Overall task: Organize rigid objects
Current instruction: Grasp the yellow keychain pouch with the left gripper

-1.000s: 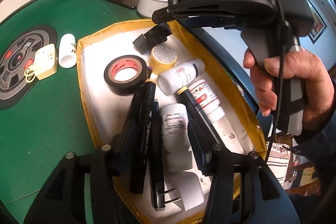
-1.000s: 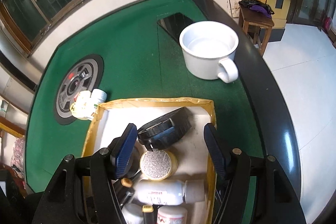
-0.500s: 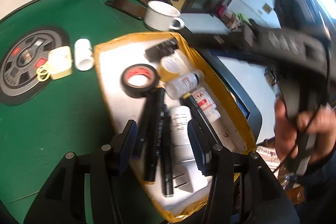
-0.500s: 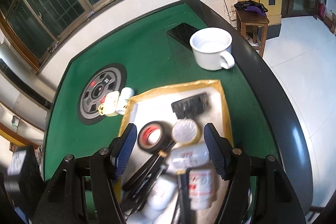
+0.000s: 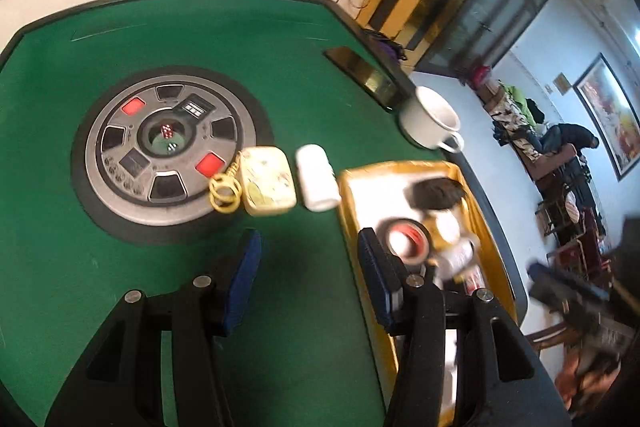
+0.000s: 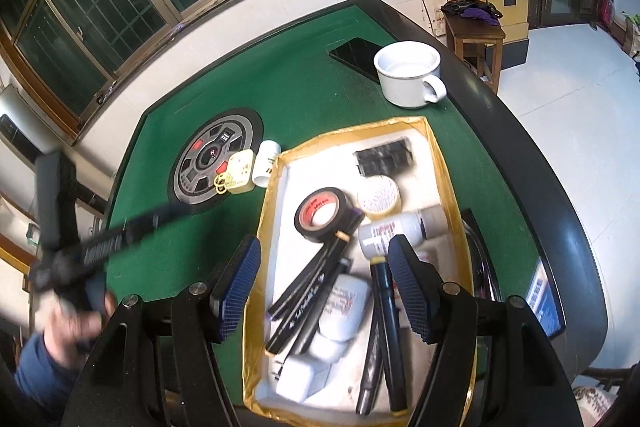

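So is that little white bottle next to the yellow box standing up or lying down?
Lying down. The white bottle rests on its side on the green felt, outside the tray.

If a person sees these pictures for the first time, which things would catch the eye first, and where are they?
Probably the yellow-rimmed tray at the table's right, crowded with a black tape roll, markers and white bottles. Next, the round grey dial set in the green felt, with a cream box and a white bottle lying beside it. A white mug stands beyond the tray.

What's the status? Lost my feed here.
Left gripper open, empty. Right gripper open above box. White bottle and cream case on felt outside it. Path unobstructed.
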Demonstrator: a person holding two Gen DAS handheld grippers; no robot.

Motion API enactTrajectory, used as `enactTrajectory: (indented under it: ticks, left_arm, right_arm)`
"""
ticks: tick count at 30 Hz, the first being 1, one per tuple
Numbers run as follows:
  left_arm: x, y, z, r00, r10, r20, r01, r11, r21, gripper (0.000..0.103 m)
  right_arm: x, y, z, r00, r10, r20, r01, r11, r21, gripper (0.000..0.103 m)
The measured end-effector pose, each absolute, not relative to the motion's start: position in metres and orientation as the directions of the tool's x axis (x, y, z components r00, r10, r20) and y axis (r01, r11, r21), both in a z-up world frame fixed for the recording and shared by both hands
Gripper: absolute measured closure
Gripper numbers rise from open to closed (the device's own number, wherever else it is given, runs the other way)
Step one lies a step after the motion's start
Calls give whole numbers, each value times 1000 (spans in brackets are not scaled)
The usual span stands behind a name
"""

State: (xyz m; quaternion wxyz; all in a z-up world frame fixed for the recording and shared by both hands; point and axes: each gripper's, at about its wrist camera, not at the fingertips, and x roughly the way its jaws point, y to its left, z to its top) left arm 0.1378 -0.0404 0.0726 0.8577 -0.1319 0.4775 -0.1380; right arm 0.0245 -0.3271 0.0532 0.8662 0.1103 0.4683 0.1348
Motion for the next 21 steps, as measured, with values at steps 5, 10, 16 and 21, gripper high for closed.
enactTrajectory:
  ticks: [5,10,16,21]
  left_arm:
    - [176,-44,54,474,-342,-811,79,934,-348,55]
    - [204,-56,33,438,-275,-856,44,958,-285,55]
    - [224,-69,18,447,-159,-880,26,986,-165,55]
    - [236,-71,-1,427,-131,-895,33,991,-129,55]
  right_arm:
    - [10,-342,49,517,313,-797,-105,947,303,42]
    - [-1,-365,46,517,290,-805,-72,952,297,42]
    - [-10,-394,46,531,270,-804,-31,954,300,42]
    - [-12,-409,45,534,265,-803,-5,951,310,42]
